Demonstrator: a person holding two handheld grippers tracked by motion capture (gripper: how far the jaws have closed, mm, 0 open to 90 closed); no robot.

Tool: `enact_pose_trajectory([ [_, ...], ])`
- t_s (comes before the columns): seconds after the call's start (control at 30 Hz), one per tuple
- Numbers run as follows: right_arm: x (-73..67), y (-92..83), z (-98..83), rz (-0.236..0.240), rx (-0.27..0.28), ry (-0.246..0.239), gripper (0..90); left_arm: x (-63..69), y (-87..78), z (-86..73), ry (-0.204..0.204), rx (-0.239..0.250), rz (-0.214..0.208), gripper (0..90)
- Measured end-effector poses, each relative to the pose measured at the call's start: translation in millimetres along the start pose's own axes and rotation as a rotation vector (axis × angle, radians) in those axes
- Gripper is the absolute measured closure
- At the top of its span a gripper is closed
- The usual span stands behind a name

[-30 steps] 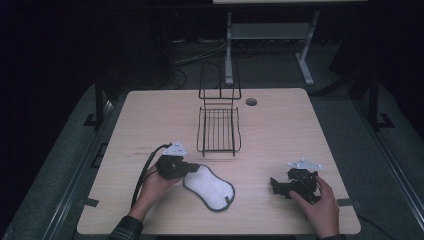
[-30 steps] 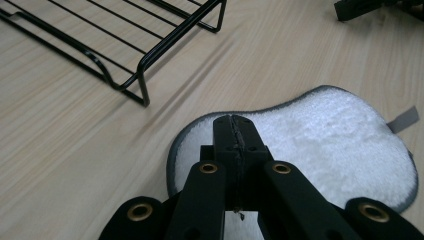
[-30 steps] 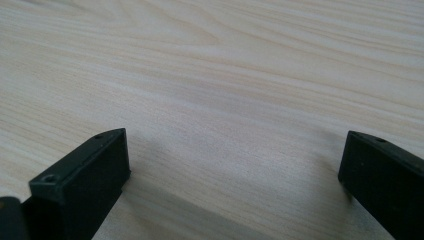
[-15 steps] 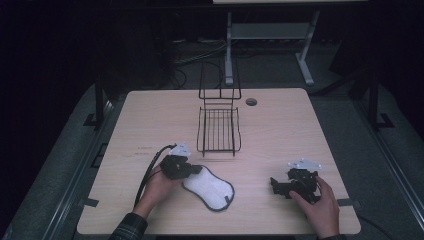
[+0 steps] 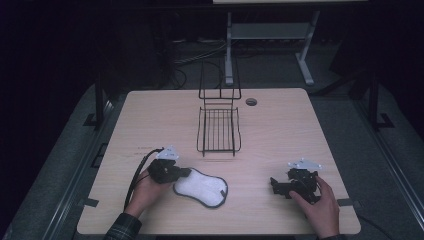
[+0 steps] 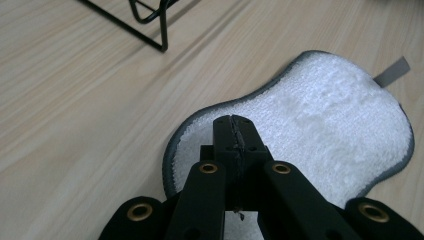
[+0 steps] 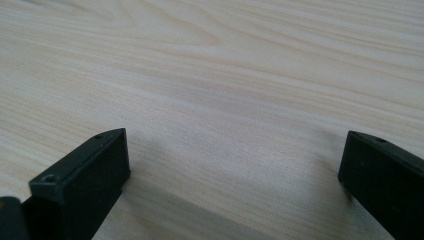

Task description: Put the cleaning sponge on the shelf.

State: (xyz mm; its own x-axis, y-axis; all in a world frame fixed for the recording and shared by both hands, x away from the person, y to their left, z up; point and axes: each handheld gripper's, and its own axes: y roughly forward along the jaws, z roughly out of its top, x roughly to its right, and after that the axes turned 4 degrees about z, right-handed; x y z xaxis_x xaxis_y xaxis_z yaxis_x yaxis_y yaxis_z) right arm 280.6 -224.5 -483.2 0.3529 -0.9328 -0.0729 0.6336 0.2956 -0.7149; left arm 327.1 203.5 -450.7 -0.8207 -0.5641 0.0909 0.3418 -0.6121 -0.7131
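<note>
White pad (image 5: 201, 187), grey-edged and peanut-shaped, is seen lying flat on the surface (image 5: 280, 135), near the front edge and left of centre, well apart from the black wire rack (image 5: 218, 131) standing farther back. Left gripper (image 5: 184, 173) is held over the pad's left end; in the left gripper view its fingers (image 6: 234, 134) are clenched together above the white pile (image 6: 320, 130), with nothing seen caught between them, and contact with the fabric cannot be told. Right gripper (image 5: 274, 184) is parked low on the bare wood at the right, fingers (image 7: 85, 180) spread wide and empty. Step in hand is judged to be the pick-up of the pad by its near end. For a sound grip, the fingers would best be released first, then lowered astride the grey rim so one slides under the edge; a pinch from above on flat pile is likely to slip. The small grey tab (image 6: 391, 72) at the far end could be taken instead.
</note>
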Motion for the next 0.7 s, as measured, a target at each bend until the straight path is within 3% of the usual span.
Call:
enact_pose_trajectory([
  [0.3,0.0,0.0,0.0,0.0,0.0,0.0,0.0,-1.4,-15.7,-15.1,-0.025,0.002,0.019,89.6],
  [0.57,-0.1,0.0,0.0,0.001,0.001,0.001,0.0,2.0,-37.6,-38.6,-0.066,0.014,0.033,89.6],
  [0.7,-0.1,0.0,0.0,0.001,0.0,0.001,0.0,3.4,-44.3,-43.6,-0.066,0.012,0.041,89.5],
])
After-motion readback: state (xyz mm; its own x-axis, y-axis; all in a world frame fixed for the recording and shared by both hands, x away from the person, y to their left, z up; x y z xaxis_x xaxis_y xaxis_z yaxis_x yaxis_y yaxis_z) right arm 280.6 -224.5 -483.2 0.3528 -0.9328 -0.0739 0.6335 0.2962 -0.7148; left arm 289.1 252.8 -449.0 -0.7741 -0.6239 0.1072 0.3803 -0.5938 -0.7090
